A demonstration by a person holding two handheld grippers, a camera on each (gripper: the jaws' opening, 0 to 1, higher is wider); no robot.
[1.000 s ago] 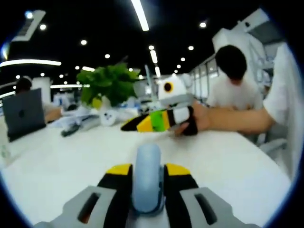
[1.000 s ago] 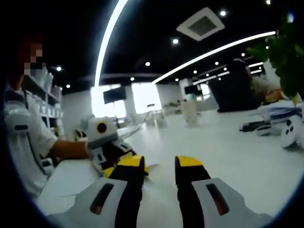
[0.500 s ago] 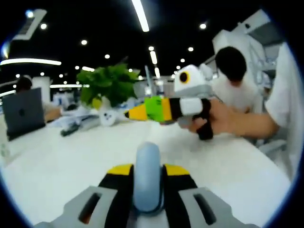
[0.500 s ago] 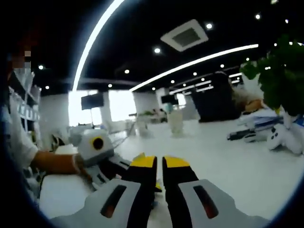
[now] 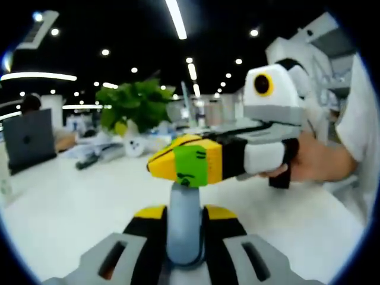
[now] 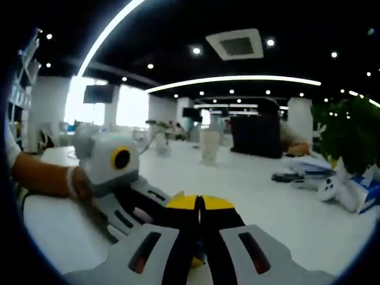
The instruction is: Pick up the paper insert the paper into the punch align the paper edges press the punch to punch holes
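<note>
Your left gripper point(image 5: 185, 215) is clamped on the punch point(image 5: 184, 222), a pale blue-grey rounded upright piece standing between its jaws over the white table point(image 5: 65, 208). Just above the punch hovers the tip of your right gripper point(image 5: 185, 165); in the right gripper view point(image 6: 200, 203) its jaws are pressed together with nothing between them. Further right sits a green plant point(image 6: 347, 138).
</note>
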